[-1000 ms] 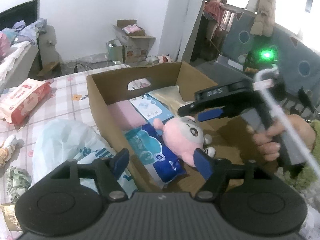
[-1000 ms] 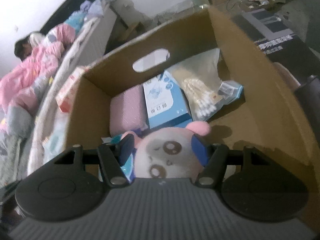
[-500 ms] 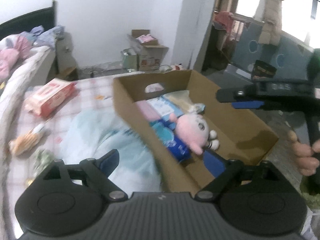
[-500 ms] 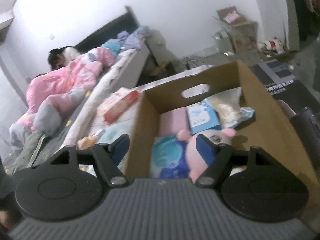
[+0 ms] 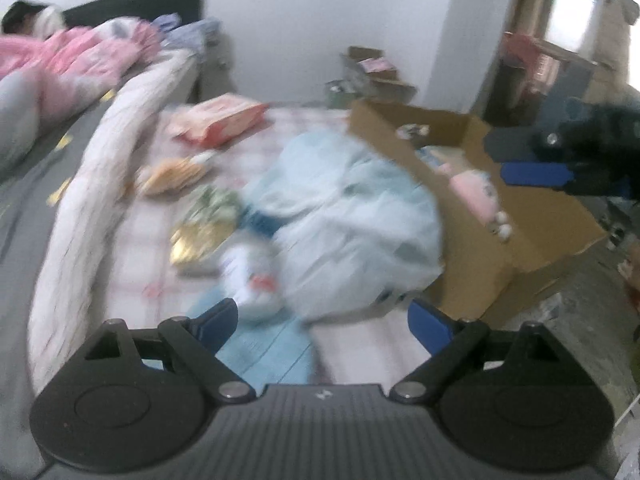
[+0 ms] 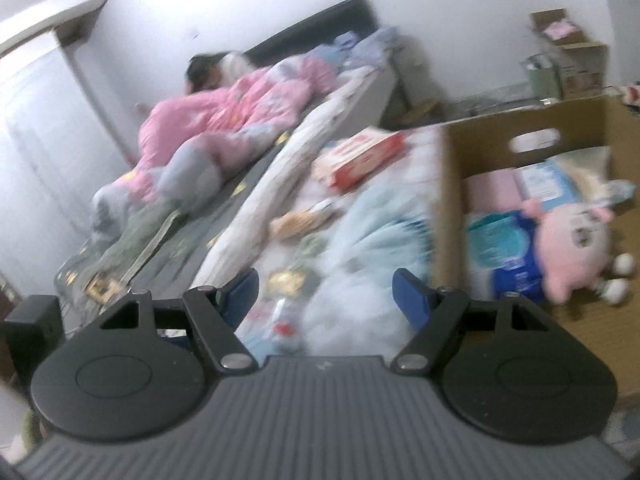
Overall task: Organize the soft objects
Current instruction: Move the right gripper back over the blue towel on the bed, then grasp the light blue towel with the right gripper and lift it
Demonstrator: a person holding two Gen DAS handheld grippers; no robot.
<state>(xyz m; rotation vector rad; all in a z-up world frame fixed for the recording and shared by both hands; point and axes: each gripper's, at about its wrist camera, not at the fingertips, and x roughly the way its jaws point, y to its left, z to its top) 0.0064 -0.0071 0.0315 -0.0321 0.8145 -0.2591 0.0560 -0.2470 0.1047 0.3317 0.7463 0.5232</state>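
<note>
Pink plush doll (image 6: 576,248) lies on its side inside the open cardboard box (image 6: 452,184), resting against a blue packet (image 6: 508,256) and just in front of a pink pack (image 6: 490,190) and a light-blue pack (image 6: 544,180) at the box's far end; seen from the right wrist camera, doll and box sit beyond and to the right of the right fingertip. The right gripper (image 6: 326,286) is held with its blue-padded fingers (image 6: 408,292) spread wide and nothing between them. Beyond the gap between them lies a crumpled pale-blue plastic bag (image 6: 372,240), touching the box's near wall on the checked bedcover (image 6: 416,144).

From the left wrist camera, heavily blurred, the left gripper (image 5: 322,318) also has its fingers (image 5: 218,318) set wide apart and empty. The same pale-blue bag (image 5: 348,216) fills the space just ahead of them, with the box (image 5: 472,256) beyond the right fingertip and the doll (image 5: 478,192) visible inside it. Past the left fingertip a gold-coloured packet (image 5: 196,240), a greenish crumpled item (image 5: 214,204) and a small yellowish soft toy (image 5: 172,172) lie scattered on the cover, with a red-and-white tissue pack (image 5: 218,120) farther off. The right gripper (image 5: 532,168) appears at the far right, above the box, one blue pad showing. A person under pink bedding (image 6: 224,120) lies on the bed well to the left.
</note>
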